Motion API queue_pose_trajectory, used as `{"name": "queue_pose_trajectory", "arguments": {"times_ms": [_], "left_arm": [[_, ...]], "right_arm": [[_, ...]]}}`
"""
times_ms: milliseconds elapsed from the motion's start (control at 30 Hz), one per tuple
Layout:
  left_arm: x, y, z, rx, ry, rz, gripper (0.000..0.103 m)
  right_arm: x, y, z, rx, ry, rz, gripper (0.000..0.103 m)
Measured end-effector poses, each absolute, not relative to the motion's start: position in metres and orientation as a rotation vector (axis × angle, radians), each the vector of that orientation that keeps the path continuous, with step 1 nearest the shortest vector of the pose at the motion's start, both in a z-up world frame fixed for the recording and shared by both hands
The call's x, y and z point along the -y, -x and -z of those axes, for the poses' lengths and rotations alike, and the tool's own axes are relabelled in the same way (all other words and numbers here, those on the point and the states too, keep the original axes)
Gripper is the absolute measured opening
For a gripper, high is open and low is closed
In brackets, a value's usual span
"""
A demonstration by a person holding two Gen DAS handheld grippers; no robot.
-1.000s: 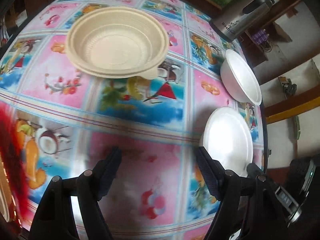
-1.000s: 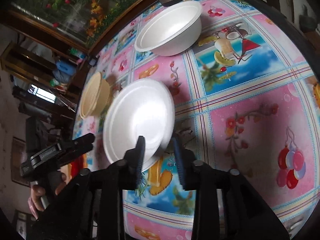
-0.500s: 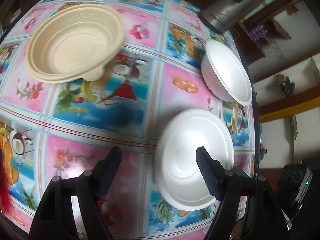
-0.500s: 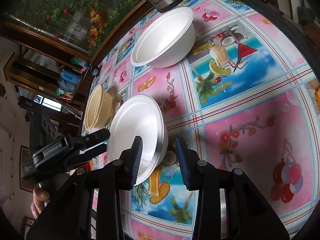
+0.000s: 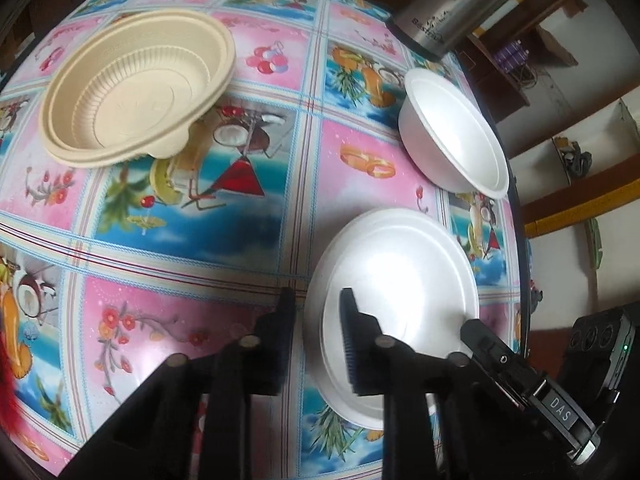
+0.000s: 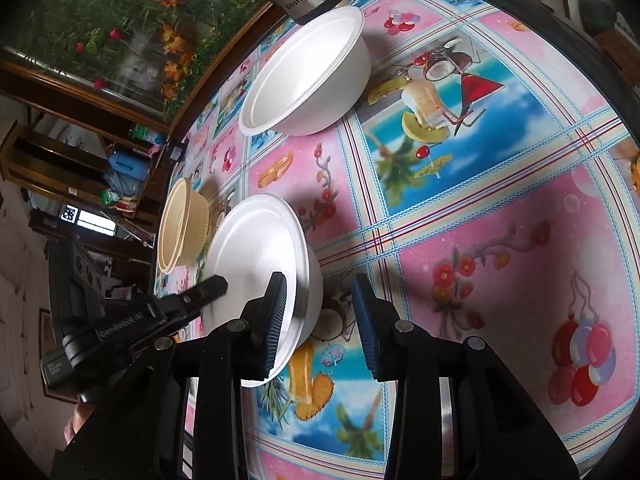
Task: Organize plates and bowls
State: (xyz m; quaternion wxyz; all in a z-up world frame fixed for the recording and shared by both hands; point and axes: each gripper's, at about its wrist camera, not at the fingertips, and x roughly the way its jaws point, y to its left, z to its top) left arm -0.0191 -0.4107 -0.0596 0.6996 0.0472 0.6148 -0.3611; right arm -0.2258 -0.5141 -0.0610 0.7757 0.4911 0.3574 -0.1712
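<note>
Your left tool (image 5: 316, 320) has narrowed since half a second ago: its fingers now straddle the near rim of the round white foam plate (image 5: 400, 280), one outside and one over the plate, a small gap still showing, so you cannot tell whether they grip. Your right tool (image 6: 322, 316) stays moderately open, holding nothing, its left finger over that plate's edge. The plate lies on the flowery pink-and-blue bench (image 5: 192, 216), the deep white foam bowl (image 5: 456, 136) just beyond it, the beige ribbed plastic bowl (image 5: 136, 92) well apart.
</note>
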Motion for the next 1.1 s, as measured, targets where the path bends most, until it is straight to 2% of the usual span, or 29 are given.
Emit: {"name": "queue_pose_trajectory", "arguments": {"times_ms": [200,400,533,867,1100], "left_arm": [[0.409,0.020,0.056,-1.343,-0.121,0.809,0.009],[0.408,0.023,0.054,-1.324,-0.134,0.828,0.007],[0.407,0.026,0.051,-1.313,-0.135,0.850,0.006],[0.391,0.026,0.047,-1.302,-0.124,0.858,0.006],[0.364,0.026,0.027,-1.232,-0.119,0.848,0.006]], "right_arm": [[0.511,0.222,0.060,-0.771,-1.043,0.394,0.033],[0.510,0.221,0.061,-0.758,-1.035,0.400,0.015],[0.508,0.219,0.058,-0.749,-1.020,0.418,0.008],[0.496,0.213,0.048,-0.749,-0.989,0.413,0.006],[0.478,0.200,0.037,-0.738,-0.961,0.377,0.006]]}}
